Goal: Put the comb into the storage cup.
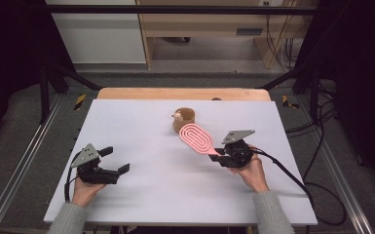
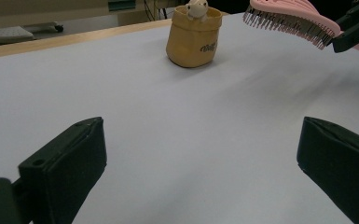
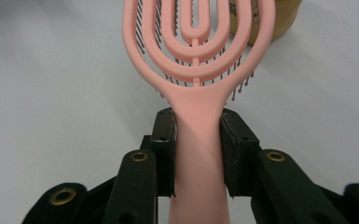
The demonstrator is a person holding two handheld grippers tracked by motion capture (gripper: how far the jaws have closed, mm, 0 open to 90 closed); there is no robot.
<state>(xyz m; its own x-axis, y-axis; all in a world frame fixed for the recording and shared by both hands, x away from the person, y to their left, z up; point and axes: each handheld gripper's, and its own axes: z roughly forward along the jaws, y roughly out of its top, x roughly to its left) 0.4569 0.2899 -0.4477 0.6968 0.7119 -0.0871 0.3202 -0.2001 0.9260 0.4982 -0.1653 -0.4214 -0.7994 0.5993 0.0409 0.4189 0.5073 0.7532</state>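
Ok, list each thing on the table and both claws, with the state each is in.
Pink hairbrush: held off the table by its handle, bristles down.
Tan pouch: upright on the table, open at the top, small white toy figure peeking out.
Left claw: open, empty, low over the table.
Right claw: shut on the hairbrush handle.

1 pink hairbrush point(image 1: 196, 138), 1 tan pot point(image 1: 184, 118), 2 grippers
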